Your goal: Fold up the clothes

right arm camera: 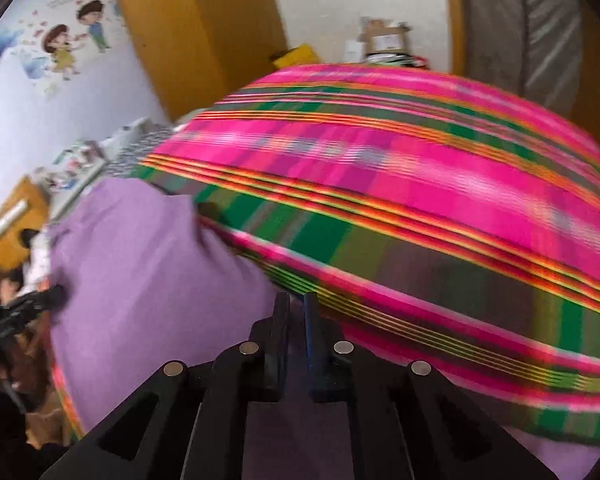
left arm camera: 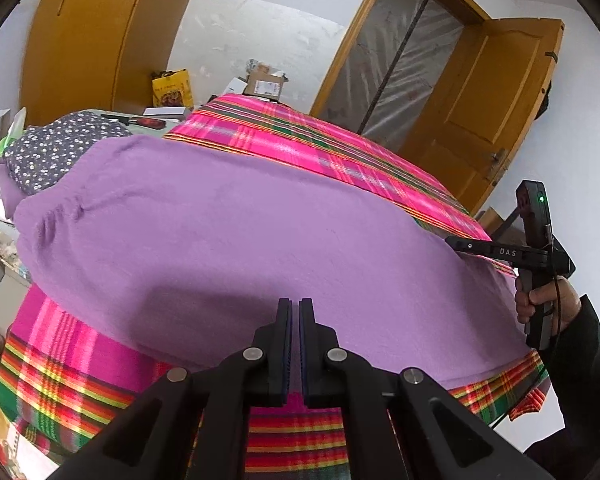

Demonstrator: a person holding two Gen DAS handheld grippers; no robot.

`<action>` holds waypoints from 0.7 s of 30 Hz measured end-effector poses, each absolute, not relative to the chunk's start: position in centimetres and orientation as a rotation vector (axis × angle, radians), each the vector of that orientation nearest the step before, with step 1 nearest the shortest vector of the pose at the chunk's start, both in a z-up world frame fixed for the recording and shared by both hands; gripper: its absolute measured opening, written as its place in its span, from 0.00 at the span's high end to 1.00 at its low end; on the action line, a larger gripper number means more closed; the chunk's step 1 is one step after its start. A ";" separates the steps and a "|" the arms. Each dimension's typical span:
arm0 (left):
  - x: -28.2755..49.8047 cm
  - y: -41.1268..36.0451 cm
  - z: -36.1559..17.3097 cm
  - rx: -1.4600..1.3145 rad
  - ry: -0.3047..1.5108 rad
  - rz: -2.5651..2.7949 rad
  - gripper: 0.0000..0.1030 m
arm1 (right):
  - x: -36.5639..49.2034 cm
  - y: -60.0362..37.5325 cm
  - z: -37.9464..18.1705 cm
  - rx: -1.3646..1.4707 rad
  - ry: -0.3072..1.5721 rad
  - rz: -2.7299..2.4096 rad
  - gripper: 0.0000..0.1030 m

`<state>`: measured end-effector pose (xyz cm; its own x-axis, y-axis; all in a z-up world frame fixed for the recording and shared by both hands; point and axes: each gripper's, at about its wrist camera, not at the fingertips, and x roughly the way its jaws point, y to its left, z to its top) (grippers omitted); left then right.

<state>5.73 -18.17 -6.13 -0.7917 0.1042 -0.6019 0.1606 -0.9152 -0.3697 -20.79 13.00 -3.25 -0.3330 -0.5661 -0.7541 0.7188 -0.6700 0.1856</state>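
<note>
A purple fleece garment (left arm camera: 220, 220) (right arm camera: 148, 264) lies spread flat across a bed covered with a pink plaid blanket (left arm camera: 300, 140) (right arm camera: 420, 160). My left gripper (left arm camera: 295, 304) hovers over the garment's near edge, its jaws shut with nothing visibly pinched; in the right wrist view it (right arm camera: 56, 294) shows at the far left. A hand (left arm camera: 540, 304) holds my right gripper (left arm camera: 450, 241) (right arm camera: 296, 300) at the garment's right edge, over the plaid. Its jaws stand close with a narrow slit. Motion blur hides whether cloth is pinched there.
A dark floral fabric (left arm camera: 60, 148) sits at the bed's far left. Behind the bed are a cardboard box (left arm camera: 264, 84) and a yellow bag (left arm camera: 172, 88). An open wooden door (left arm camera: 488, 100) and a plastic-sheeted doorway (left arm camera: 400, 60) stand to the right, a wardrobe (left arm camera: 100, 32) to the left.
</note>
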 end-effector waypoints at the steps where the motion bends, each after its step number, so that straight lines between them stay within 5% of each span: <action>1: 5.6 -17.9 -6.1 1.006 0.637 -2.884 0.98 | -20.7 13.8 -3.0 1.062 0.211 -2.072 0.92; 6: 4.9 -16.1 -6.0 1.036 0.623 -2.931 0.98 | -18.5 16.5 -2.0 0.991 0.193 -2.129 0.76; 21: 3.2 -11.9 -6.5 1.154 0.536 -2.998 0.98 | -17.4 19.1 -4.0 1.071 0.234 -2.234 0.80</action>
<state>3.21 -11.89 -6.50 -0.7432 0.2220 -0.6311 0.0106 -0.9393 -0.3429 -17.40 19.13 -4.00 -0.4620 -0.4726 -0.7504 0.6176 -0.7787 0.1101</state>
